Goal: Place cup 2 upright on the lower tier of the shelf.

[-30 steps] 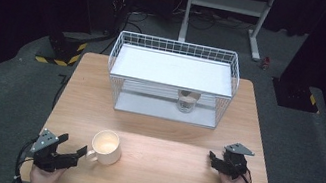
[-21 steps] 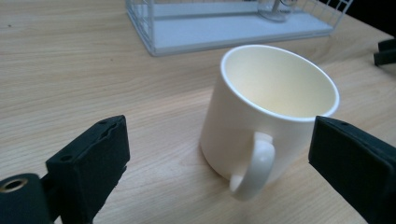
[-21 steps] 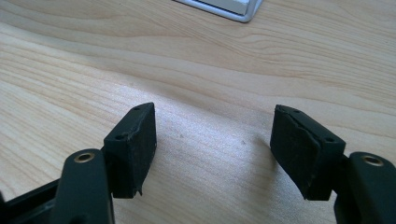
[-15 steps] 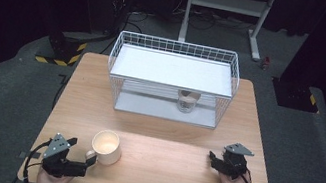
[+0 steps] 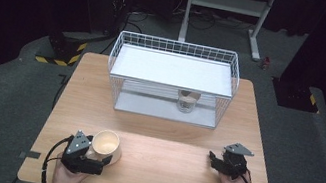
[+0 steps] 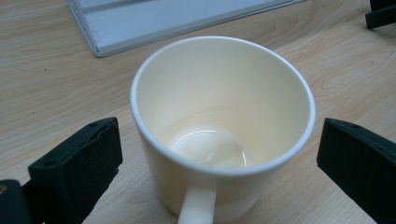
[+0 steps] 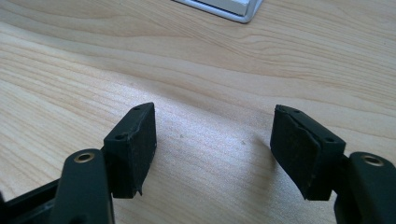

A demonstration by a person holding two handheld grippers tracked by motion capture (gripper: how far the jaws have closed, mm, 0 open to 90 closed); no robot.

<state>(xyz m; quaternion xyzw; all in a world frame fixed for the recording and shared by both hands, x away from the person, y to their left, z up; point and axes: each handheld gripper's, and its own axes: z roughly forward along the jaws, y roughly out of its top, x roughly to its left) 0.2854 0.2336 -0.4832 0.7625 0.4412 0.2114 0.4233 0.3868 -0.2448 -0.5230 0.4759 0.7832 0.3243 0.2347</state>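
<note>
Left tool (image 5: 106, 158) nearer one mug (image 5: 105, 143)

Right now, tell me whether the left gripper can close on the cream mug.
Probably yes. The left gripper stands open with the cream mug between its jaws, a gap on each side, handle toward the camera; nothing blocks them.

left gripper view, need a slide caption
Open left gripper straddles an empty cream mug, handle toward the camera.
</note>
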